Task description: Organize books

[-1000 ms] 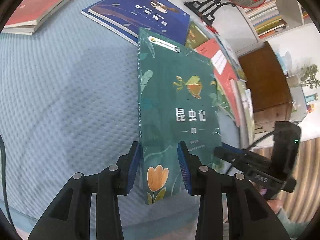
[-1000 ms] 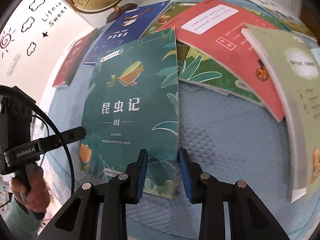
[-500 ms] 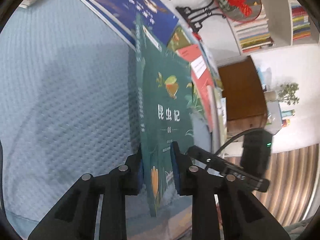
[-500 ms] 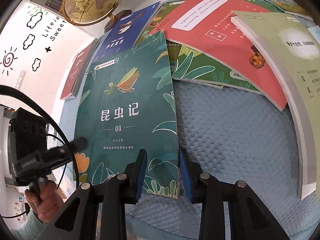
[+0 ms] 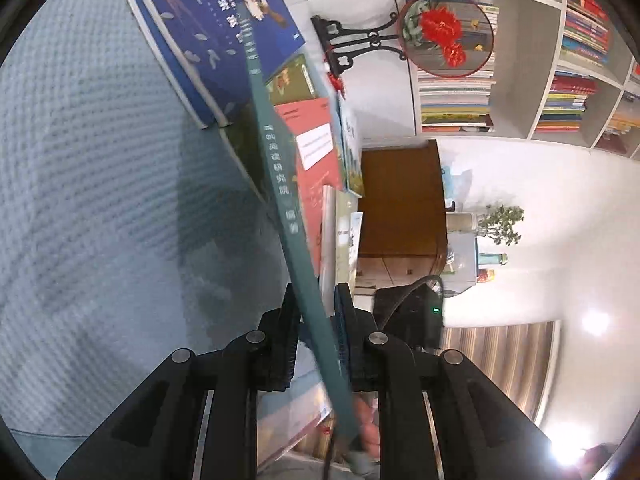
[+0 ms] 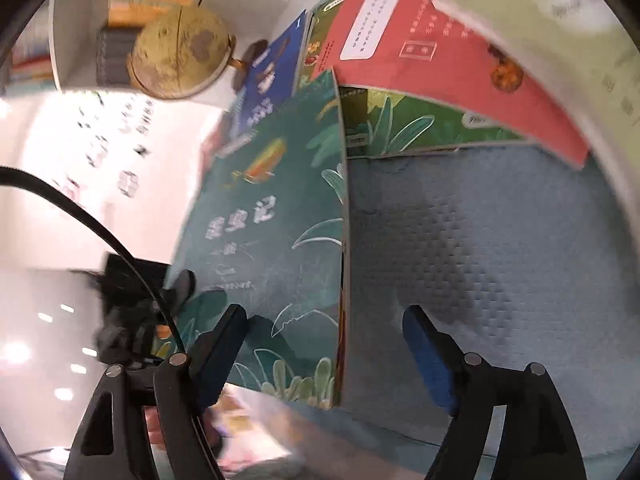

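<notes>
- One book, the green book [image 5: 298, 248], stands on edge over the blue cloth [image 5: 100, 200], clamped in my left gripper [image 5: 316, 336].
- My right gripper [image 6: 324, 344] is opening, pads off the cover.
- It may twist and slip, I think; the grip sits near one corner.

A home study or reading room. White built-in wall shelves [image 5: 516, 80] are packed with rows of colourful books [image 5: 456, 96], some stacked flat. A round red-flowered decorative fan on a black ornate stand [image 5: 444, 36] sits before the shelves. A tan antique-style desk globe [image 6: 180, 56] stands in another shelf niche. A brown wooden cabinet [image 5: 400, 208] sits against a white wall, with a small potted green plant [image 5: 500, 224] beside it. Illustrated paperback books [image 6: 440, 60] lie spread over a surface covered in pale blue quilted cloth [image 5: 100, 200].
</notes>
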Motion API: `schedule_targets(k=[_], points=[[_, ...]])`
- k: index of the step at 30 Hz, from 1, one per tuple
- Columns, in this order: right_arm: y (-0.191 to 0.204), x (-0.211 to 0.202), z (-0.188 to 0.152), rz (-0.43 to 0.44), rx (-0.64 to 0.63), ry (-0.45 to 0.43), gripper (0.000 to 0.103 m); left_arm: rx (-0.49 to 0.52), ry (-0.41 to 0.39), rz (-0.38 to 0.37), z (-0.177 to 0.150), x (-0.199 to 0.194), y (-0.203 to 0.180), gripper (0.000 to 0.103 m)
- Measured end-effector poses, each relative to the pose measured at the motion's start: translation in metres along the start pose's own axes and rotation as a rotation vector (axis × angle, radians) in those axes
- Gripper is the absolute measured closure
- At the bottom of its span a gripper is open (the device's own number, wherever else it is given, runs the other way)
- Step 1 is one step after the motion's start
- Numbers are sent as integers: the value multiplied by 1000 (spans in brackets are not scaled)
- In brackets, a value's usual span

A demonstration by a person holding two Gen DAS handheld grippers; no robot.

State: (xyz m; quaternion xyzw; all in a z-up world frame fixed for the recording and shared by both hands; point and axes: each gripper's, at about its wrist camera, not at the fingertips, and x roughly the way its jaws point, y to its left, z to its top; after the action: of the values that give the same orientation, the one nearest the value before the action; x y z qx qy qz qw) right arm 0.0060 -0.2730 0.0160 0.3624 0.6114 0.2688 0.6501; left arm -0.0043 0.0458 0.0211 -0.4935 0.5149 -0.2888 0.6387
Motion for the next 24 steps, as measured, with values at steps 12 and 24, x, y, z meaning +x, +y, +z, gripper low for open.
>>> schedule_targets(k=[12, 24], points=[[26, 24, -6, -87, -115, -13, 87, 134, 43, 358, -15, 3, 7, 89], [137, 35, -43, -342, -503, -90, 85, 415, 37, 462, -12, -52, -37, 89]])
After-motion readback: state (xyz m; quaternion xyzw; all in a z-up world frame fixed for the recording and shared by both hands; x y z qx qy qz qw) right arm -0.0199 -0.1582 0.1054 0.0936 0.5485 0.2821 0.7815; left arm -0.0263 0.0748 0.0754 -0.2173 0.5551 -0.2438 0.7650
